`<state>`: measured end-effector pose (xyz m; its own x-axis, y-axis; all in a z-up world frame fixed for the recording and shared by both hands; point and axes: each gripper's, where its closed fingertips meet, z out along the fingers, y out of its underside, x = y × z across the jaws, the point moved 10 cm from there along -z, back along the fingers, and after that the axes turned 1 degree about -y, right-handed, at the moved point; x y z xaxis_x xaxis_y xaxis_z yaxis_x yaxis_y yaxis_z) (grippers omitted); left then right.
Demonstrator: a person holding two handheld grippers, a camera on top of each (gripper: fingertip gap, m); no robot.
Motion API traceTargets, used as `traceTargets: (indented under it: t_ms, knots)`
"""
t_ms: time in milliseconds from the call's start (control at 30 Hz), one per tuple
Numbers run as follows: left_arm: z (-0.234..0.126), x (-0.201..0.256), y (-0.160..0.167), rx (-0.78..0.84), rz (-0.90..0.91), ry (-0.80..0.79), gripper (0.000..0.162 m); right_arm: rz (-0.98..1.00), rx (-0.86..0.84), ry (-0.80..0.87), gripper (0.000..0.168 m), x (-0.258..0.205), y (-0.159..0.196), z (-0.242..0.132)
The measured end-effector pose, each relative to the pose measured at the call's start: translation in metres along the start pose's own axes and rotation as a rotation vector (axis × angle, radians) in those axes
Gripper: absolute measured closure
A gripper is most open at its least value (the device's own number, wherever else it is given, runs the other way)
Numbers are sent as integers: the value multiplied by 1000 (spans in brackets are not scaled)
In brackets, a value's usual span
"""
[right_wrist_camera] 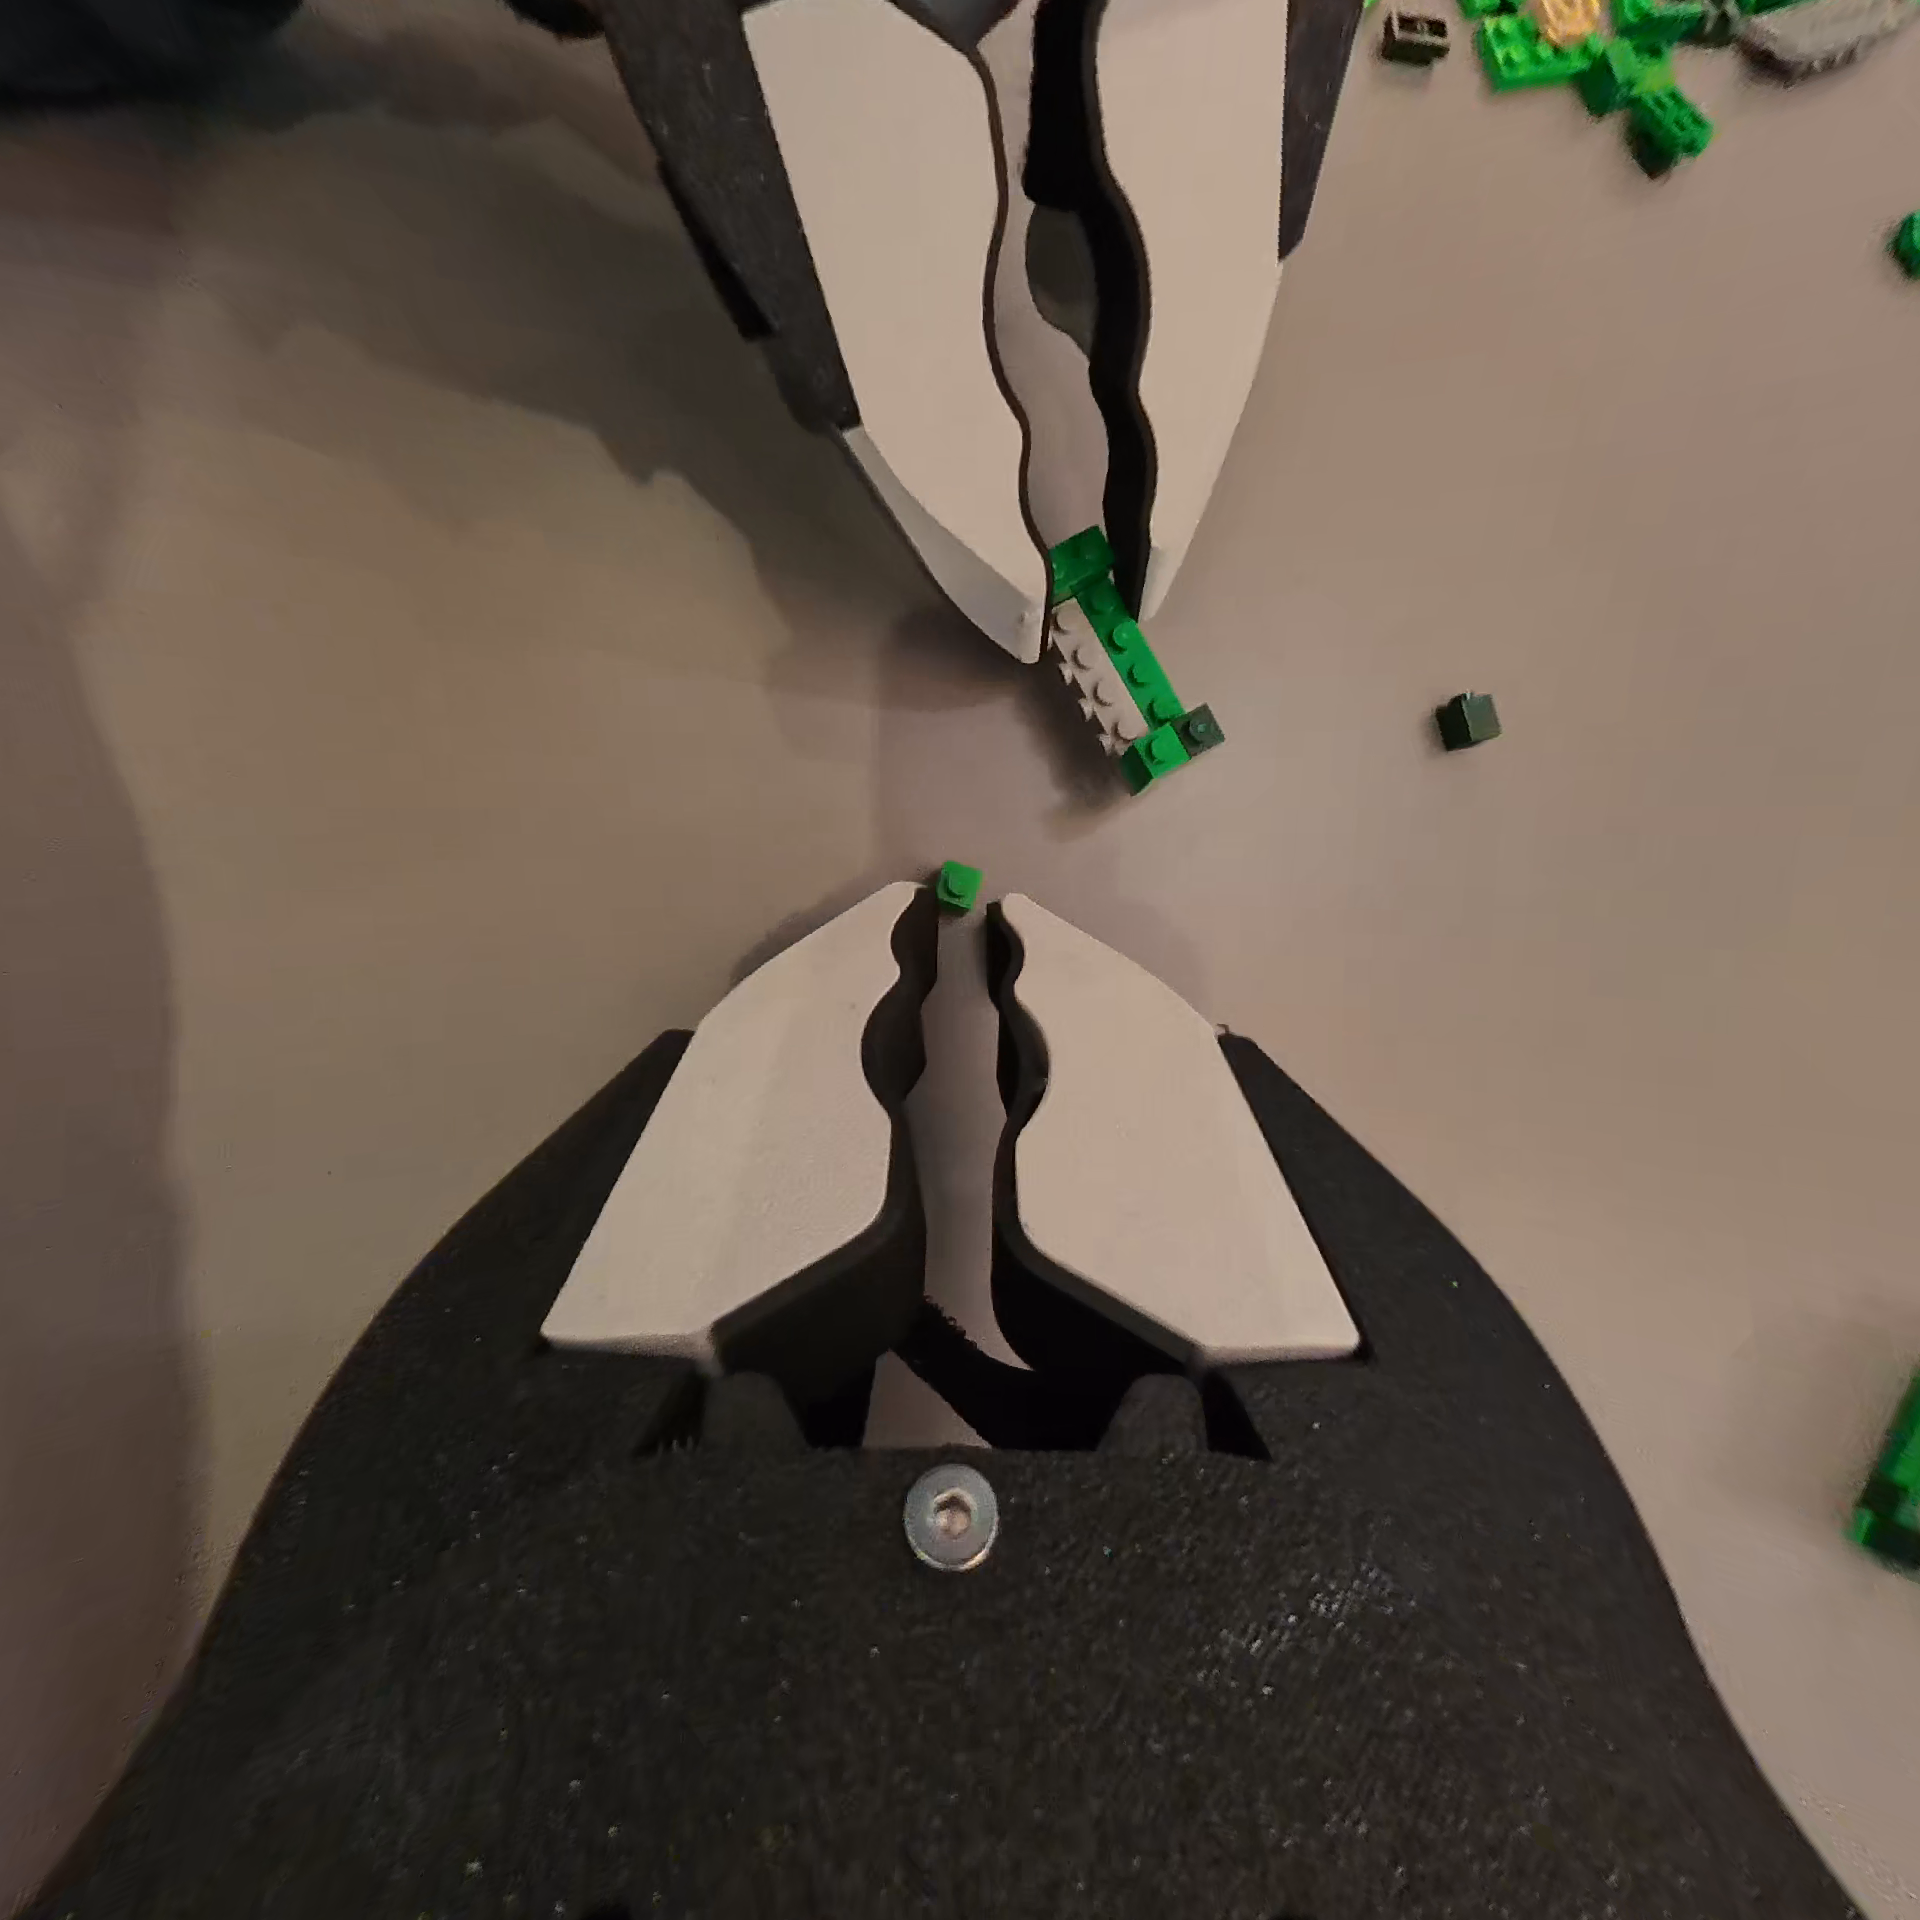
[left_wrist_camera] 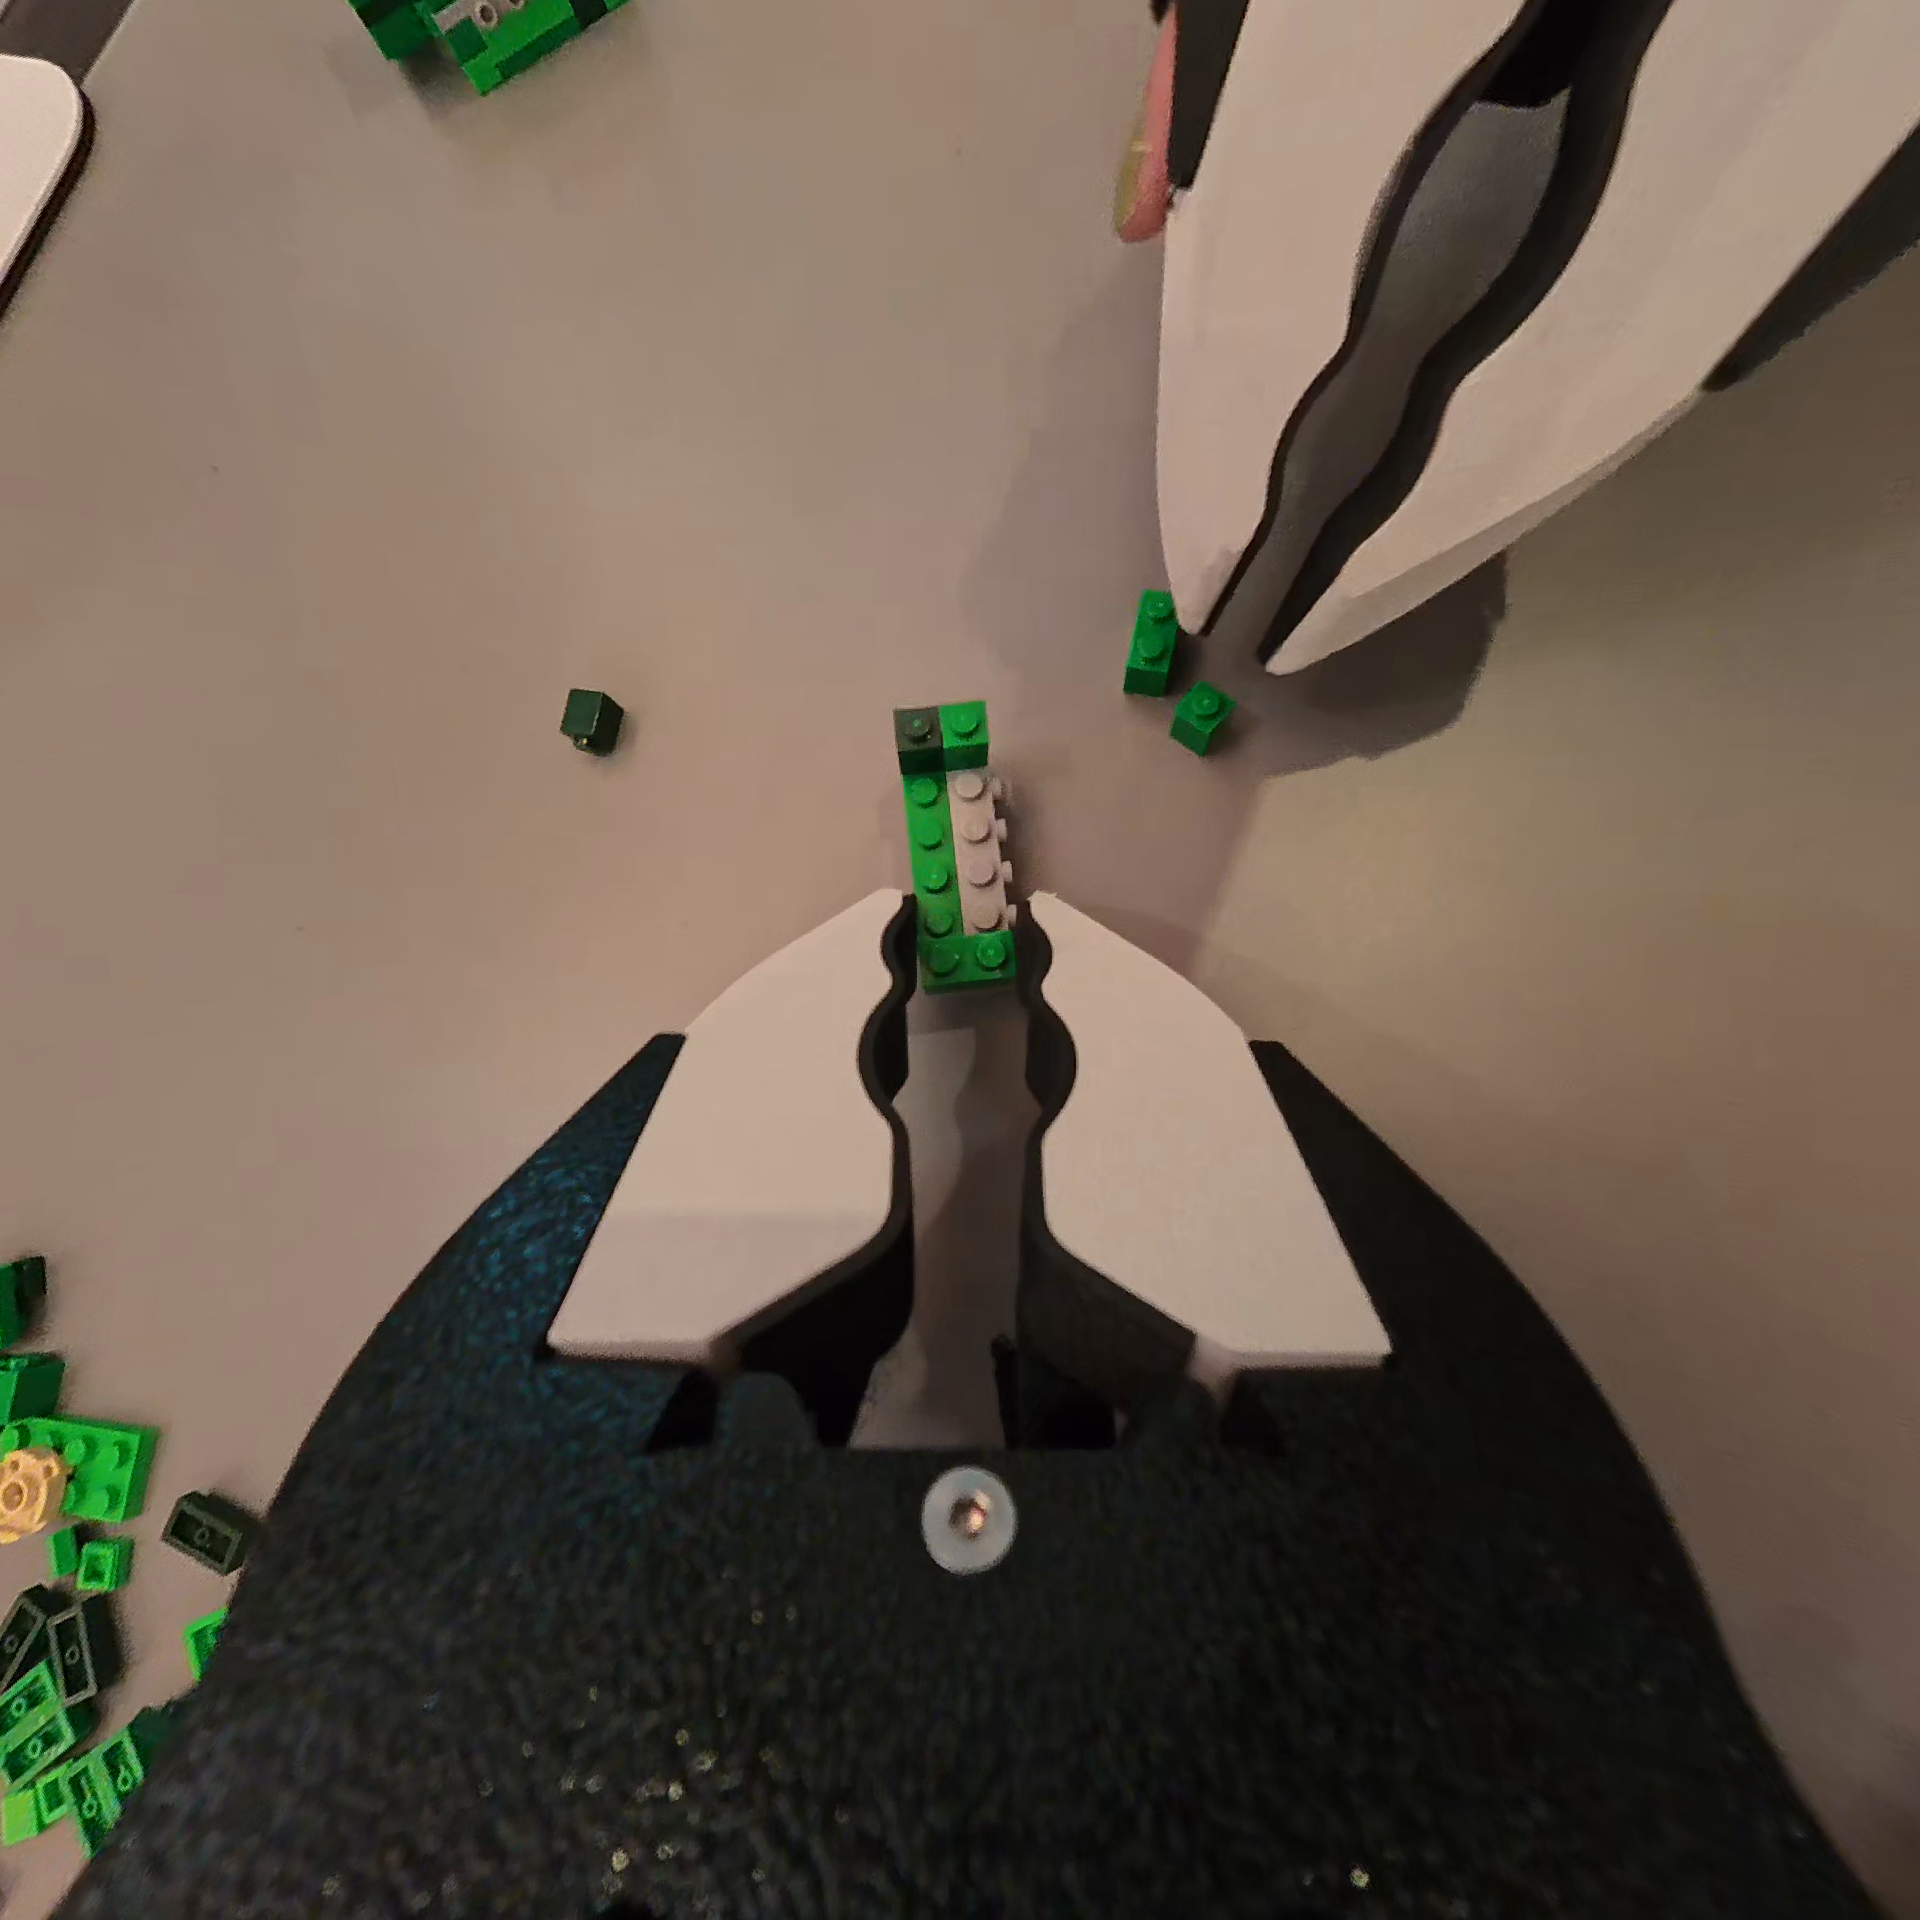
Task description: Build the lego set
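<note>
Here, no legible writing; left gripper (left_wrist_camera: 966, 914) clamps lego assy (left_wrist_camera: 961, 852).

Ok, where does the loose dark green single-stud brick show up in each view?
Left wrist view: the dark green brick lies on the table left of centre, apart from everything.
Right wrist view: the same brick lies right of centre.
Shared landmark: the green and grey assembly.
</note>
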<state>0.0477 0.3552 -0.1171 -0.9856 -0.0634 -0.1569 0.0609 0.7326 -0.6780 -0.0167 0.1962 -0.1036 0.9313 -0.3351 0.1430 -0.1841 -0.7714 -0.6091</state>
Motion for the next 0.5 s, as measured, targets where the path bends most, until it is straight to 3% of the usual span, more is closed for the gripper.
traceTargets:
  t_ms: [200,500]
  knots:
    - [1,1,-1,-8,15,-2,145,53,-4,96,160,-11,0,9]
    - [1,2,-1,-14,20,3,145,84,-12,108,162,-8,-1,10]
